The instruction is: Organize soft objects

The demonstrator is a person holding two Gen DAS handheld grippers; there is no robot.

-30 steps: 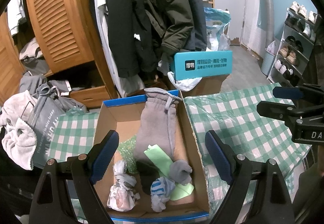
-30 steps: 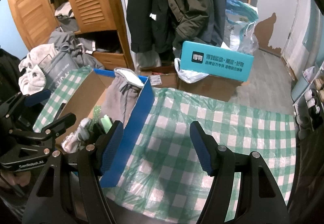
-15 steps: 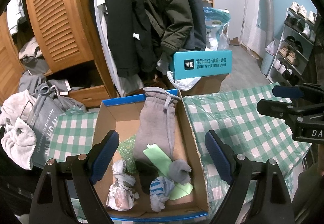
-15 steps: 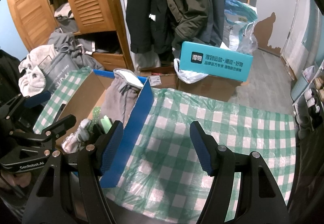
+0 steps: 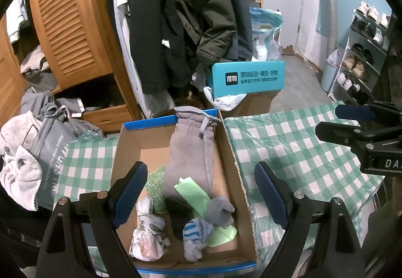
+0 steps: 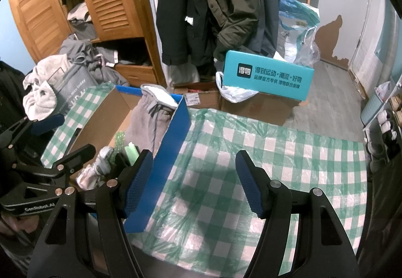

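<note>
A cardboard box (image 5: 125,149) with a blue rim sits on a green-checked table. Grey sweatpants (image 5: 192,152) drape over its far edge into it. Inside also lie a grey sock ball (image 5: 221,211), a blue-striped sock ball (image 5: 194,234), a white rolled cloth (image 5: 148,232), a green paper strip (image 5: 193,192) and green bubble wrap (image 5: 155,185). My left gripper (image 5: 198,192) hovers open above the box with nothing between its fingers. My right gripper (image 6: 194,177) stands open over the tablecloth (image 6: 276,165), just right of the box's blue wall (image 6: 173,142). Each gripper shows in the other's view.
A grey bag (image 5: 50,152) with pale towels (image 5: 20,170) sits at the table's left end. Behind stand a wooden louvred wardrobe (image 5: 67,26), hanging coats (image 5: 188,14), a teal box (image 5: 247,78) on a carton, and a shoe rack (image 5: 364,51) at far right.
</note>
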